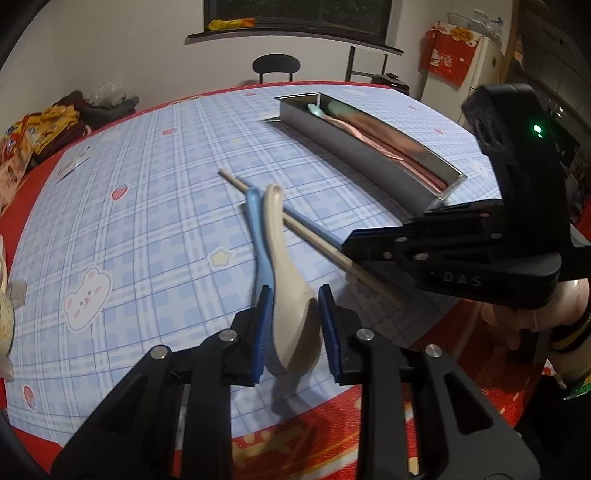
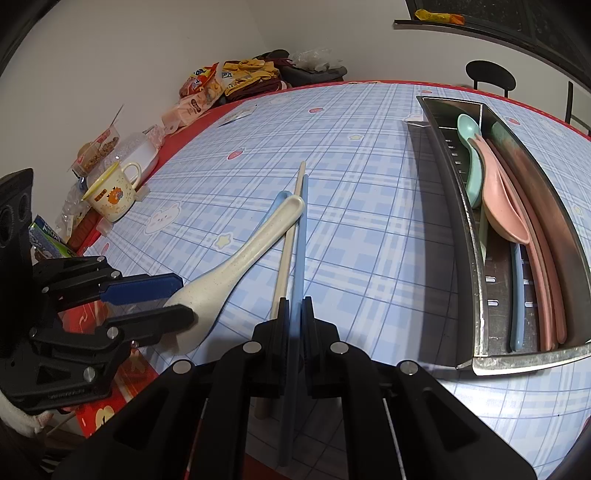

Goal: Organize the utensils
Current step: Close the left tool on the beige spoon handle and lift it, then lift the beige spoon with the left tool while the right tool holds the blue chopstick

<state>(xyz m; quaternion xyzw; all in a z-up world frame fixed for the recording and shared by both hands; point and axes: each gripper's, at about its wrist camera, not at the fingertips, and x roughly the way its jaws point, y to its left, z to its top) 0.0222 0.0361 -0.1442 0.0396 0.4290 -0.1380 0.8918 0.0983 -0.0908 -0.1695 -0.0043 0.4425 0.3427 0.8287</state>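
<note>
- Utensils: cream spoon (image 1: 291, 295) lies on my bench (image 1: 147, 221), its bowl between the narrowly parted pads of my left hand-held gripper (image 1: 295, 314), not pressed.
- My right hand-held gripper (image 2: 295, 314) is clamped on the blue chopstick (image 2: 301, 236).
- Cream chopstick (image 2: 286, 254) lies just beside it.
- Tray (image 2: 469, 295) holds other utensils.

White walls (image 1: 110, 48), a dark window (image 1: 295, 14) above its sill, and a black chair (image 1: 275, 66) behind the table (image 1: 147, 166).

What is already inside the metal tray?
The metal tray holds a green spoon, a pink spoon, pink chopsticks and a blue handle. The pink spoon covers that handle's upper end.
</note>
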